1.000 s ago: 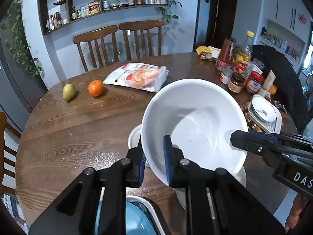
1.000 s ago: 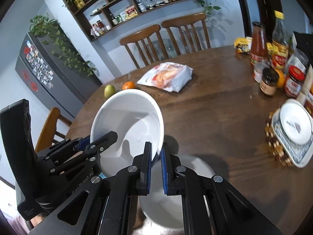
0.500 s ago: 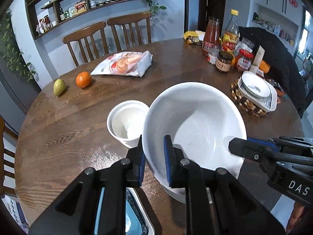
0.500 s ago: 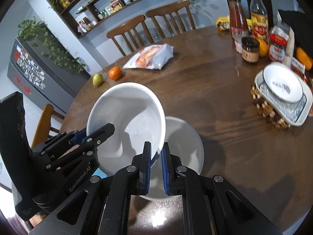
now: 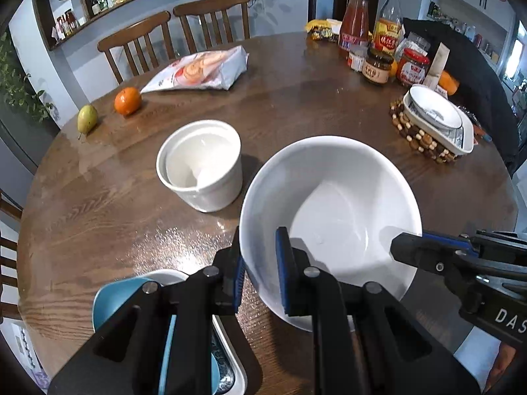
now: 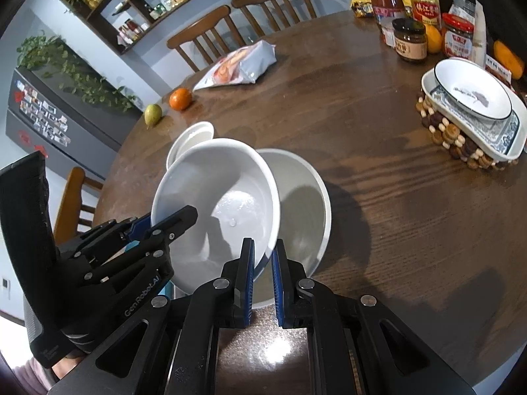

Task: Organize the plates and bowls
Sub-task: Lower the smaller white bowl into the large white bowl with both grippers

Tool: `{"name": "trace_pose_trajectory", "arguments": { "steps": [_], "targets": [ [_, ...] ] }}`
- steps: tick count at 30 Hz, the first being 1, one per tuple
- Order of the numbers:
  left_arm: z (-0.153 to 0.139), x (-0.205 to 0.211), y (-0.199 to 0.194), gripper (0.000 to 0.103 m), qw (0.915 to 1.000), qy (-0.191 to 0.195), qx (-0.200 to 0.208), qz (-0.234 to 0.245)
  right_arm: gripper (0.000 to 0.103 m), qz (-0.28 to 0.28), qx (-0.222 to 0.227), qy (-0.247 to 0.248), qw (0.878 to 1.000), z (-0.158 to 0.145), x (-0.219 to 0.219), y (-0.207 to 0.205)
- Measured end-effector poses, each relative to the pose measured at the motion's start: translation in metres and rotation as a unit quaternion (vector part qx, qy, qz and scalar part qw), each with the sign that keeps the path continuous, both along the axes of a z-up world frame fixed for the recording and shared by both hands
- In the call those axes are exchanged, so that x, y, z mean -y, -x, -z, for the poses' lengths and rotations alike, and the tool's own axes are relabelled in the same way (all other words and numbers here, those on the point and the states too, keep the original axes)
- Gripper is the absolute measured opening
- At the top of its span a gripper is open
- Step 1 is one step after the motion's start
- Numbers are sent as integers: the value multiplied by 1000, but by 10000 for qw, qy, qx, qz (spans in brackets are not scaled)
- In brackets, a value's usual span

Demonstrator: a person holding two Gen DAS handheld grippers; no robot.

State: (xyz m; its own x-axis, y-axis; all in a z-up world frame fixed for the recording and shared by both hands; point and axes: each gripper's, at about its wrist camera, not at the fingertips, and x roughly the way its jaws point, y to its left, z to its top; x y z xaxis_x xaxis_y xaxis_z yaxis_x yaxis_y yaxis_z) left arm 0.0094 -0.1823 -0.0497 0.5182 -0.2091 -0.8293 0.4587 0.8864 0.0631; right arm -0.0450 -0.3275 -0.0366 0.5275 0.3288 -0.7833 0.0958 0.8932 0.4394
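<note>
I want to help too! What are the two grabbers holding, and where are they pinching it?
Both hold the white bowl by its rim: the left gripper on one side, the right gripper on the opposite side.

Round wooden table (image 5: 98, 204), grain visible. On it: a pear (image 5: 87, 119) beside an orange (image 5: 127, 100), a snack bag (image 5: 201, 71), a white crock (image 5: 201, 164), a large white bowl (image 6: 306, 204), a beaded trivet (image 6: 461, 138) bearing dishes, and jars and bottles (image 5: 378, 46) at the far edge.

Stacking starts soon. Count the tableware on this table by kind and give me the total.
Large white bowls: 2
Straight-sided white bowl: 1
Blue bowl: 1
Dark-rimmed bowl: 1
Patterned rectangular dishes: 2
Total: 7
</note>
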Motion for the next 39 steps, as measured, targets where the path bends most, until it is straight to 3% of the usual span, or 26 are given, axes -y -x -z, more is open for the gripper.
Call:
{"name": "trace_pose_trajectory", "arguments": {
  "steps": [20, 39],
  "targets": [
    [20, 19, -4, 19, 9991, -333, -205, 163, 12, -13, -336, 63, 9994, 16, 12, -9],
    [22, 20, -8, 19, 9989, -342, -244, 198, 12, -65, -227, 746, 9969, 8, 2, -14]
  ]
}}
